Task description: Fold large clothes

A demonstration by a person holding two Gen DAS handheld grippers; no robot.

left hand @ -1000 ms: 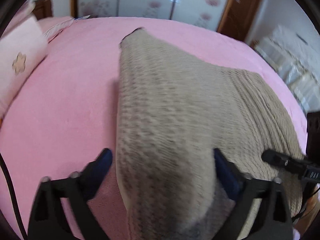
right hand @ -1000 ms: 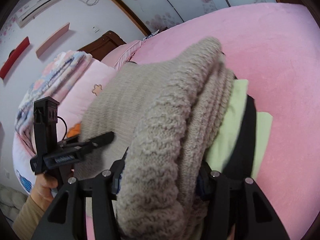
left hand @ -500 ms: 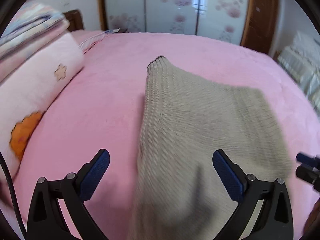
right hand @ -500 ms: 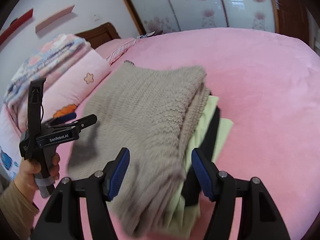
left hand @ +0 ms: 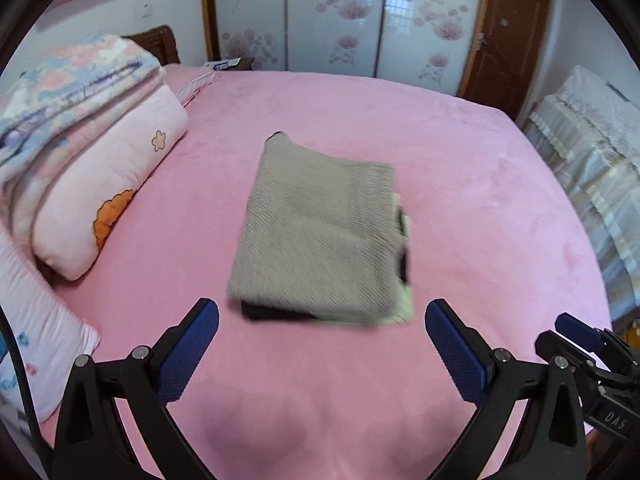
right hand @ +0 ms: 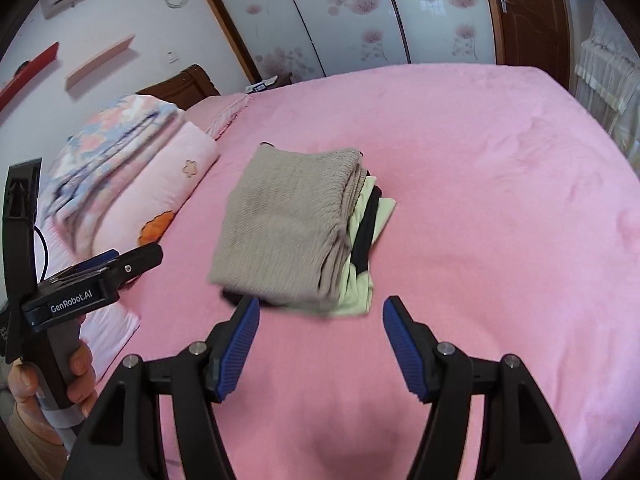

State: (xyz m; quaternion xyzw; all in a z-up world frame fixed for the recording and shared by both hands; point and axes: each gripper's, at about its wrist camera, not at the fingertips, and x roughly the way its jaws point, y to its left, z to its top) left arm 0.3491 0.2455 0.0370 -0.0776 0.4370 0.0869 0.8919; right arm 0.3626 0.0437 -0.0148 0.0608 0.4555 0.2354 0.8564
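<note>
A folded beige knit sweater (left hand: 320, 236) lies on top of a small stack of folded clothes on the pink bed (left hand: 480, 208); light green and black layers (left hand: 404, 280) show under it. It also shows in the right wrist view (right hand: 288, 224), with the green and black layers (right hand: 362, 252) at its right edge. My left gripper (left hand: 322, 344) is open and empty, held back from the stack's near edge. My right gripper (right hand: 320, 340) is open and empty, also just short of the stack. The left gripper appears in the right wrist view (right hand: 96, 276).
Rolled pink quilts and a floral blanket (left hand: 92, 152) lie along the bed's left side. A wardrobe with floral sliding doors (left hand: 340, 12) and a brown door (left hand: 508, 36) stand behind the bed. Covered furniture (left hand: 592, 152) stands at the right.
Both grippers have let go of the sweater and pulled back from it. The sweater now lies flat on the stack, and both views show more of the bed.
</note>
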